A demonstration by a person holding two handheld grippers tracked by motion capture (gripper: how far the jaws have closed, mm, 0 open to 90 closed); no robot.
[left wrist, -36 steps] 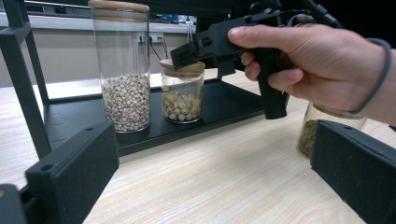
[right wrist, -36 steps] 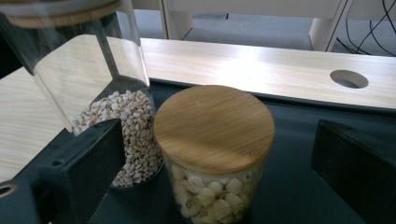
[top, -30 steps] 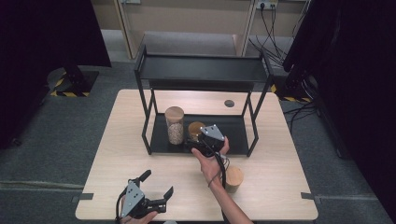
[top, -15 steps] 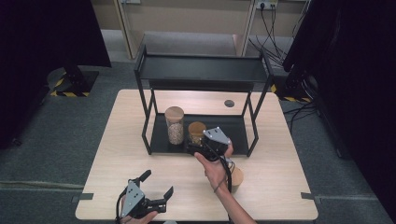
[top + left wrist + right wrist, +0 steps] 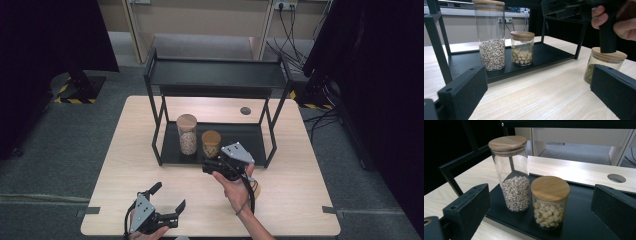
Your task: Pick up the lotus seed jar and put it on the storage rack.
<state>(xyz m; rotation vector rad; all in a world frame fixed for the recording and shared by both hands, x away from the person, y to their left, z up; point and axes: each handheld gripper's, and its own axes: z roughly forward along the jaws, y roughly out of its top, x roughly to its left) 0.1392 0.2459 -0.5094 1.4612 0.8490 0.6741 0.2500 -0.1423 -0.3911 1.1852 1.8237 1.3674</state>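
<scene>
The left gripper (image 5: 167, 204) rested wide open near the table's (image 5: 125, 165) front edge. On the rack's (image 5: 165, 150) lower shelf the short jar (image 5: 211, 143) stood just beside the tall jar (image 5: 187, 133), and the right gripper (image 5: 206, 165) hovered before it, jaws spread and empty. The step looked like stocking the shelf; next would probably come the green-filled jar (image 5: 602, 63) on the table.

Three glass jars, one rack, two grippers

We count three clear glass jars with round wooden lids: a tall one of small pale grains (image 5: 187, 134) at the 9 o'clock side of a short one of large white seeds (image 5: 211, 144), plus a short one of green contents (image 5: 604, 65) on the table. We count one black metal two-tier rack (image 5: 215, 74) and two black two-jaw grippers, left (image 5: 169, 203) and right (image 5: 206, 166).
</scene>
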